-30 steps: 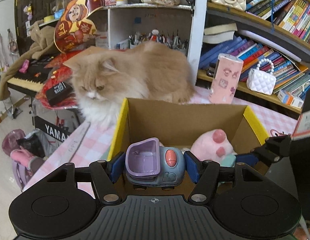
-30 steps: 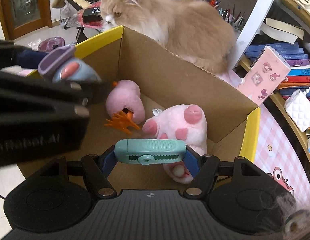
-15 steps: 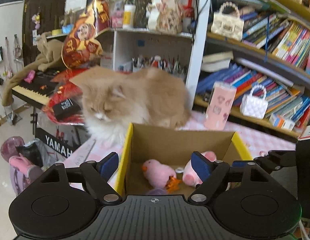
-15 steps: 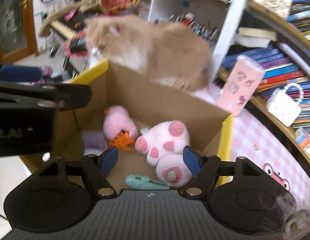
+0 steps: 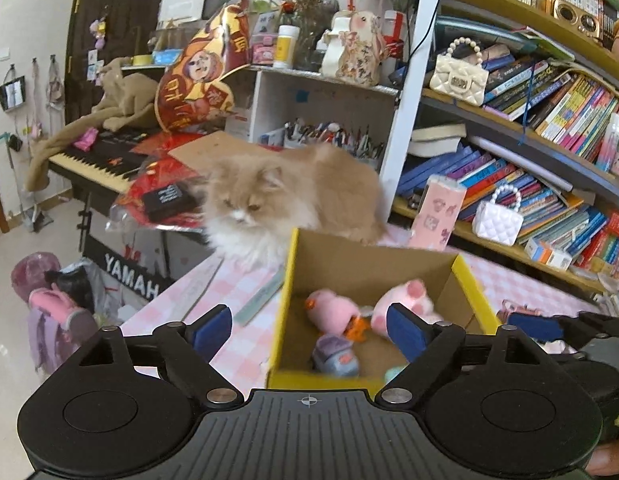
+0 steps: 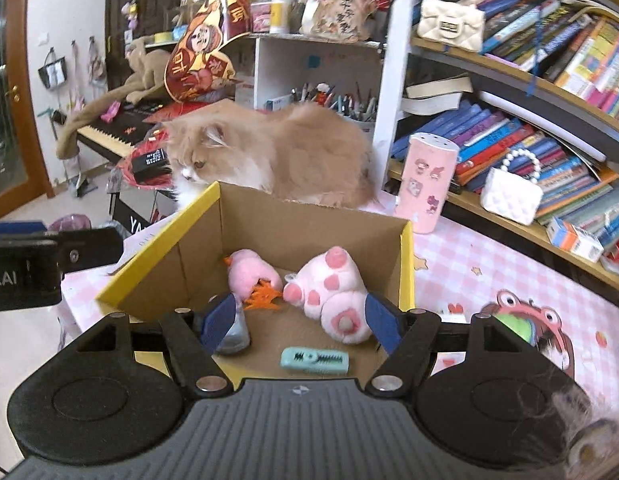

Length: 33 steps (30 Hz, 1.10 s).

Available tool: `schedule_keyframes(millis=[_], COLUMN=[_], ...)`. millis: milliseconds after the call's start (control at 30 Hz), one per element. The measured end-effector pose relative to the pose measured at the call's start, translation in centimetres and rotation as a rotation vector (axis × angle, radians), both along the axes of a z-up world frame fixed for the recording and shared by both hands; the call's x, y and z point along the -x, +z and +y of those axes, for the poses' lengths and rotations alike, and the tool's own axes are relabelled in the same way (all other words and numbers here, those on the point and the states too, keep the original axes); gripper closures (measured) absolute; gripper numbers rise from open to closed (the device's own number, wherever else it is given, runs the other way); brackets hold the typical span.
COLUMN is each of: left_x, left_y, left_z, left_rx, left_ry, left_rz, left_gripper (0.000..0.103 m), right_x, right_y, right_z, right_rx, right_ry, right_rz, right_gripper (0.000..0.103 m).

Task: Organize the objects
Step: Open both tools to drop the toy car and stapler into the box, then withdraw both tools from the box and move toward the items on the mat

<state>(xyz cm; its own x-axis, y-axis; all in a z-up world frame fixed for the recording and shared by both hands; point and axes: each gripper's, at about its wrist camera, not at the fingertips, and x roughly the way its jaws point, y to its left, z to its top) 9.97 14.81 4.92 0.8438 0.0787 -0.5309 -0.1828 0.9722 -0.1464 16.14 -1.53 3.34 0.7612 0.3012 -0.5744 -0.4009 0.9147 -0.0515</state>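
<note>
Both grippers hang empty above the cardboard box [image 6: 293, 236]: the left gripper [image 5: 309, 326] has its jaws spread wide with nothing between them, and the right gripper [image 6: 297, 320] is just as wide apart and just as bare.

Now the danger, and it has fur. An orange cat [image 6: 269, 152] sits right behind the box's far wall, head down, peering over the rim. My read: if a paw goes in, toys come straight back out, or the light box gets shoved across the pink checked tablecloth [image 6: 489, 264]. A gripper dropping back in could also meet that curious face. The two tools sit close side by side as well, so a careless swing might knock one into the other or clip the yellow rim.

Inside the box, then: a pink plush paw [image 6: 333, 292] on the right, a smaller pink plush [image 6: 249, 276] with orange trim beside it, a purple-and-blue toy car [image 5: 335, 354] near the front left, partly hidden by a finger in the right view, and a teal clip [image 6: 314, 360] lying flat at the front. Everything rests on the box floor.
</note>
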Motion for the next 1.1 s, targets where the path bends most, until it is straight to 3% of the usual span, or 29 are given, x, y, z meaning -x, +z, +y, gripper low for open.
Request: schedule_keyframes(millis=[333,533,767,1100], left_x=[5.9,8.7,10.5,10.3], left_y=[-2.9,-3.8,-4.7,-5.6], left_z=[0.9,0.3,-1.1,-4.4], left_rx=[-0.026,-0.033,-0.053,-0.089], left_ry=[0.028,0.023,-0.041,-0.187], left_rz=[0.109,0.131,0.159,0.198], left_gripper=[0.014,0.011,0.008,0.007], right_x=[7.5,11.3,14.2,16.4], right_y=[-2.1,-3.6,-4.7,-5.8], right_z=[-0.3,-0.7,-2.3,-6.9], right_rx=[0.016,0.017,0.017,0.001], right_ry=[-0.080,-0.101,-0.162,-0.338], right_rz=[0.026,0.061,0.089,0.135], right_gripper=[0.029,0.029,0.027,0.025])
